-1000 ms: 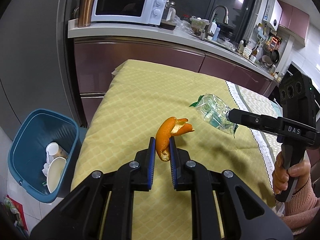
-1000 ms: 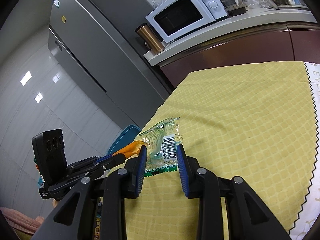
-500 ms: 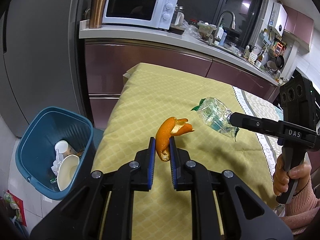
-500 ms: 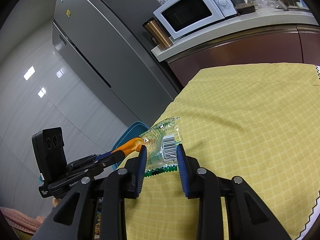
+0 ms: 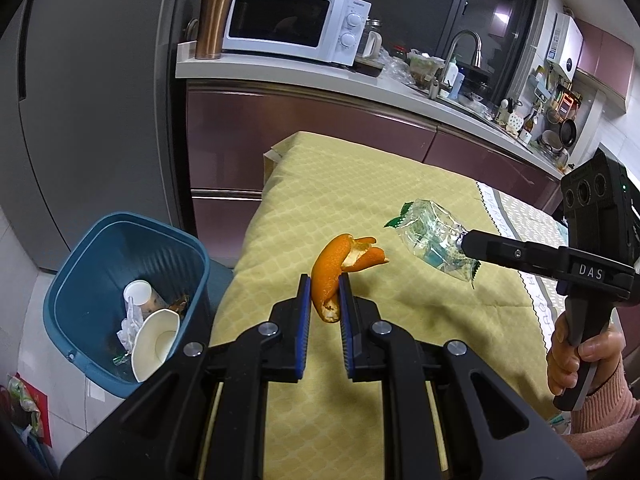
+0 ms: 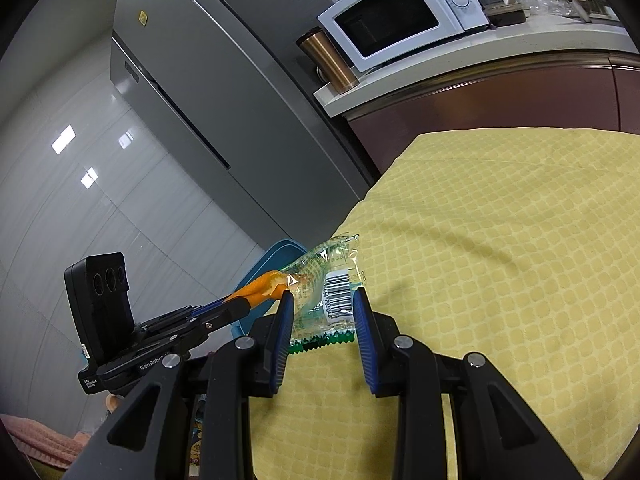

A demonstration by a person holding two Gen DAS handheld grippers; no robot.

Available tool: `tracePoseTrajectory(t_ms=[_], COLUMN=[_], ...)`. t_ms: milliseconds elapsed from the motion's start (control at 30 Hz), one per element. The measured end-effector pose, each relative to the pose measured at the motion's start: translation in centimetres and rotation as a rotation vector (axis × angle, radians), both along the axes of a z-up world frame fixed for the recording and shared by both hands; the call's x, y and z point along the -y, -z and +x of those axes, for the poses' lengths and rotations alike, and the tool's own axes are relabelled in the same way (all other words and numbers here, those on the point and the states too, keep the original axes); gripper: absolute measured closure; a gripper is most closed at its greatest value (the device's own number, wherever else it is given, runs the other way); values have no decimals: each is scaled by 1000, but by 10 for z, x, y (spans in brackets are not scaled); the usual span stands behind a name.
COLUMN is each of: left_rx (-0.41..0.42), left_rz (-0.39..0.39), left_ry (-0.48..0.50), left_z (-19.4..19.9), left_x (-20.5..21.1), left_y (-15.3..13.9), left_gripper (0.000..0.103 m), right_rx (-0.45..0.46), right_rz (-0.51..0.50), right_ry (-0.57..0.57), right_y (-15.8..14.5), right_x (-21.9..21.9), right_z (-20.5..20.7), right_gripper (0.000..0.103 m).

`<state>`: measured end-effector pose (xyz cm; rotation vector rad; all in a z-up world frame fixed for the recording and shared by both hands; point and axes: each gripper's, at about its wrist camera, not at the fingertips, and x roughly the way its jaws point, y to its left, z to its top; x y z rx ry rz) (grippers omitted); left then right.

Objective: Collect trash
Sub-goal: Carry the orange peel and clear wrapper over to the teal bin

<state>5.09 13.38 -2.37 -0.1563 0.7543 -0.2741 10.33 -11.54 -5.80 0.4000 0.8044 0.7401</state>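
My left gripper (image 5: 325,285) is shut on a curled orange peel (image 5: 334,268), which it holds in the air above the left part of the yellow tablecloth (image 5: 360,192). My right gripper (image 6: 323,299) is shut on a clear plastic wrapper (image 6: 326,280) with a barcode and a green zigzag edge. In the left wrist view that wrapper (image 5: 430,236) hangs from the right gripper's tip (image 5: 464,240), to the right of the peel. A blue trash bin (image 5: 120,300) stands on the floor left of the table and holds paper cups and crumpled paper.
A grey fridge (image 5: 92,100) stands behind the bin. A counter (image 5: 300,72) beyond the table carries a white microwave (image 5: 292,24) and a copper tumbler (image 5: 212,20). A person's hand (image 5: 576,356) in a pink sleeve grips the right gripper's handle.
Both grippers have drifted left toward the bin side with the peel and wrapper still in them. The bin now shows larger and nearer the middle of the left wrist view.
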Motion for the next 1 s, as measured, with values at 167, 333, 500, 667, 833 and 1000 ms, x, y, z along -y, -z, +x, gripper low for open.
tracePoseTrajectory(t_ms=[167, 333, 500, 667, 833, 1000], left_rx=[-2, -2, -1, -1, 1, 3], left_rz=[2, 3, 1, -2, -5, -7], left_ry=[-12, -25, -39, -51, -68, -87], left_z=[-1, -2, -3, -4, -6, -8], left_x=[-4, -9, -18, -26, -34, -42], left_y=[0, 0, 0, 1, 1, 1], left_gripper=[89, 89, 89, 89, 89, 89], right_rx=[-2, -4, -7, -8, -4, -5], right_rz=[-1, 0, 0, -1, -9, -15], right_ry=[-14, -31, -50, -67, -88, -107], right_y=[1, 1, 2, 2, 1, 1], right_x=[-6, -13, -19, -28, -39, -50], right_z=[1, 1, 2, 4, 4, 6], right_gripper=[74, 74, 74, 74, 74, 74])
